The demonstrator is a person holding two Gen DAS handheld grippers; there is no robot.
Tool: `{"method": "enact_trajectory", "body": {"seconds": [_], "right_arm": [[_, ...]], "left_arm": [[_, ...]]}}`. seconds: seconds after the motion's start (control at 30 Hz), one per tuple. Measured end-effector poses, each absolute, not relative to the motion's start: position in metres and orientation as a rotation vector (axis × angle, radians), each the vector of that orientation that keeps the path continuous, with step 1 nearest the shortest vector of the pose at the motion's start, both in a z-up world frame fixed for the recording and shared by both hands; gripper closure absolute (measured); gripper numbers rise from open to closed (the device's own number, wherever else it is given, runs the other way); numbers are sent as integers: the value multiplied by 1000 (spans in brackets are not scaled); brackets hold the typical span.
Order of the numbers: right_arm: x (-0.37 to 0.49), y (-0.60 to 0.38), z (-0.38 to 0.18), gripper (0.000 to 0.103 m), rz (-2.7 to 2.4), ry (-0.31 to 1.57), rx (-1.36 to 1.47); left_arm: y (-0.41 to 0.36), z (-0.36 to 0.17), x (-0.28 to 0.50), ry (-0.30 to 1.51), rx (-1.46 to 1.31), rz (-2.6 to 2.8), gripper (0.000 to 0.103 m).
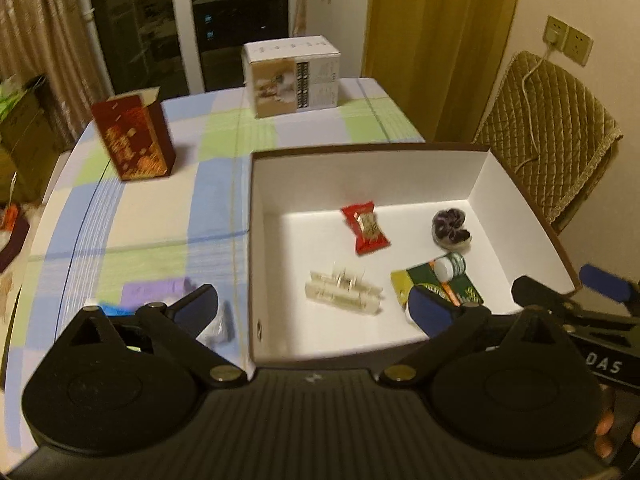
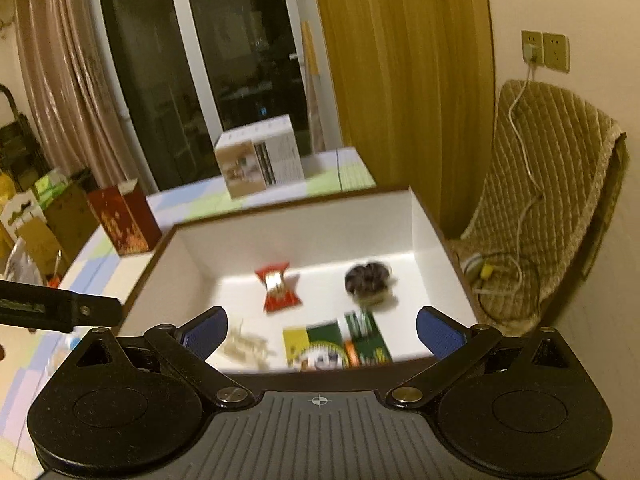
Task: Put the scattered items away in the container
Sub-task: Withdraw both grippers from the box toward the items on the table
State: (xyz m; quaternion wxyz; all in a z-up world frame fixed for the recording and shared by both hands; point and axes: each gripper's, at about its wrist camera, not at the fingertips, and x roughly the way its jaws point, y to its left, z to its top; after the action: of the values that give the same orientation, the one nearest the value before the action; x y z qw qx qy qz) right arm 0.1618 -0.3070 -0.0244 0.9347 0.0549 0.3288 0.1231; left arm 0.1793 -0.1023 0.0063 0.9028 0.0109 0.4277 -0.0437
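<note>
A white-lined box [image 1: 360, 176] sits on the checked tablecloth. It holds a red snack packet [image 1: 366, 228], a dark purple bundle [image 1: 451, 229], pale clips [image 1: 344, 286], a green and yellow packet [image 1: 438, 288] and a small white-capped bottle [image 1: 450, 266]. My left gripper [image 1: 314, 311] is open and straddles the box's near left wall, holding nothing. A purple item [image 1: 156, 292], a blue item [image 1: 114, 308] and a white crumpled item [image 1: 218, 326] lie on the cloth by its left finger. My right gripper [image 2: 322, 334] is open and empty above the box's [image 2: 300, 232] near edge, over the green packet [image 2: 340, 344].
A red and gold carton [image 1: 134, 138] stands left of the box, and a white carton [image 1: 292, 76] at the table's far end. A chair with a quilted cover [image 1: 548, 132] and a trailing cable stands close on the right. Yellow curtains and glass doors are behind.
</note>
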Motion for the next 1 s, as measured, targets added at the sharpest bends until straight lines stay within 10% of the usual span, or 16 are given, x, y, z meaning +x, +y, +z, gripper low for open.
{"method": "enact_trajectory", "body": {"seconds": [1.0], "right_arm": [[81,-240,-34,0,378,839,26]], "left_arm": [[-30,-5,67,910,-49,37,3]]}}
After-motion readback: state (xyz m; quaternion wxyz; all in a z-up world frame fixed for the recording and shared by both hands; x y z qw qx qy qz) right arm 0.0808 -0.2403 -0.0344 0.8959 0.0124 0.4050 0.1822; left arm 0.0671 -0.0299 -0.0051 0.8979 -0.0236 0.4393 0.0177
